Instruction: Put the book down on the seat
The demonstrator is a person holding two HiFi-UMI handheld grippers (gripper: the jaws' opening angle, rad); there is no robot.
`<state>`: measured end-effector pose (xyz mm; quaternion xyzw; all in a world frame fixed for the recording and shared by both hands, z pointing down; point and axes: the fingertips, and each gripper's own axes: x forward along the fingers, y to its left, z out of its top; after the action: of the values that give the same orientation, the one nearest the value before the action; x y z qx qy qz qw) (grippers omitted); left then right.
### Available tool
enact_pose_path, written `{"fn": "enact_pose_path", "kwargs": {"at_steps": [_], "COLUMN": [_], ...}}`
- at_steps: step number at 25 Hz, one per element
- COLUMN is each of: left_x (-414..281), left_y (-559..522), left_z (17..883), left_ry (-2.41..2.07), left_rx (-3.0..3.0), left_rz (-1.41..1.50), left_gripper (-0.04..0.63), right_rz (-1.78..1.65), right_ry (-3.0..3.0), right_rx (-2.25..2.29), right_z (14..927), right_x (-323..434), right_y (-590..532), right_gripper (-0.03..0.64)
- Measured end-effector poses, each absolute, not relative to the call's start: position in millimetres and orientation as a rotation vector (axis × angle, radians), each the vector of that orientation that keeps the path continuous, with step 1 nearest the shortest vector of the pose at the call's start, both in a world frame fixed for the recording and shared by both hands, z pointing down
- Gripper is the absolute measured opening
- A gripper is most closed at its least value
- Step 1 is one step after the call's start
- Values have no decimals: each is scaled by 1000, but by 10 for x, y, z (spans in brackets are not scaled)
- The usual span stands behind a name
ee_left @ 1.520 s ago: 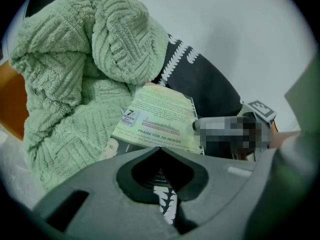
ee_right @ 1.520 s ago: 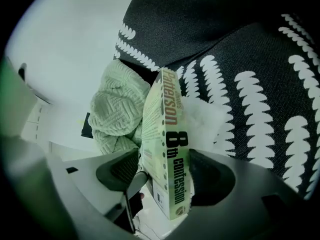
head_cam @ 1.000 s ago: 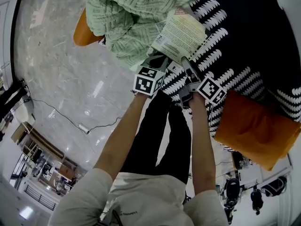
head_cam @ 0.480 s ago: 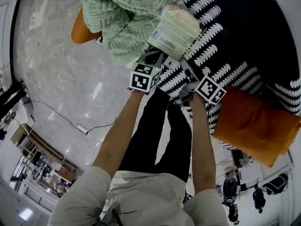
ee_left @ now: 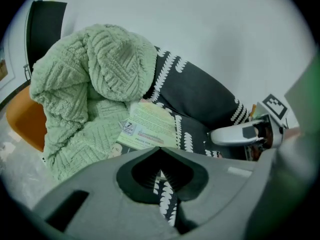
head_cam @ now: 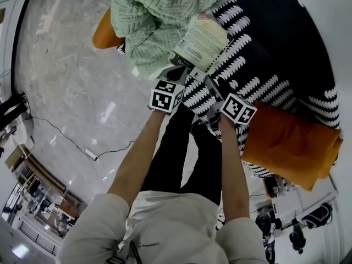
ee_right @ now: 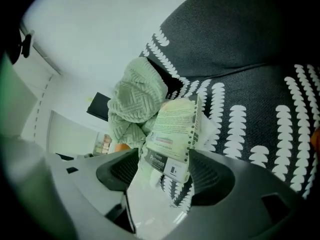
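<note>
Two claws at the book [head_cam: 202,40]: right gripper [ee_right: 167,171] clamps it, left gripper [ee_left: 160,151] has jaws pressed together just beside; green knitted blanket [head_cam: 154,21] bunches against it.

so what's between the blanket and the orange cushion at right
In the head view: the book, gripped by the right gripper, and black patterned seat cover.

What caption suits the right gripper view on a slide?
Right gripper holds a book; patterned seat and green blanket lie beyond.

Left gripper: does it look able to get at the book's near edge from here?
Probably yes: the book lies just ahead of the left gripper, nothing between. Its jaws are together, so they must open first; the right gripper grips the book.
</note>
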<state>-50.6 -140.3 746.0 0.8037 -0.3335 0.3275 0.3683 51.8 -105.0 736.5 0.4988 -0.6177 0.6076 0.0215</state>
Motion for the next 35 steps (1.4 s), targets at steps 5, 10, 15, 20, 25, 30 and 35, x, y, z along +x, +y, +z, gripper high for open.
{"fn": "enact_pose_path", "kwargs": {"at_steps": [5,10,15,20,25,30,35], "left_x": [-536,-537,-525,-531,-613,-602,-558], "left_y": [-1328,-1297,-1229,-1091,-805,-516,-245], "left_z": [7126,6775,6491,6140,5764,5462,5120], "left_ry": [-857,-864,-872,-922,-967,-998,-1023], "left_rx": [2109,2138,2167,2196,2222,2183,2187], "left_rz": [839,832,831,800,790,754,710], "left_gripper": [6,6,6,6,6,6,5], "right_rz": [1669,1552,1508,1462,1343,1280,1274], "right_ry": [-1930,-1962,-1980,-1997,-2030,-2024,-2069], "right_rx": [1496,1459,1462,1457,1438,1483,1560], "right_z": [7176,6885,6634,6394,6072,5794,5422], "right_x": [465,439,459,462,382,507,576], "right_y": [-960,-911,-825,-625,-326,-113,19], "right_gripper": [276,276,276,276,276,276,275]}}
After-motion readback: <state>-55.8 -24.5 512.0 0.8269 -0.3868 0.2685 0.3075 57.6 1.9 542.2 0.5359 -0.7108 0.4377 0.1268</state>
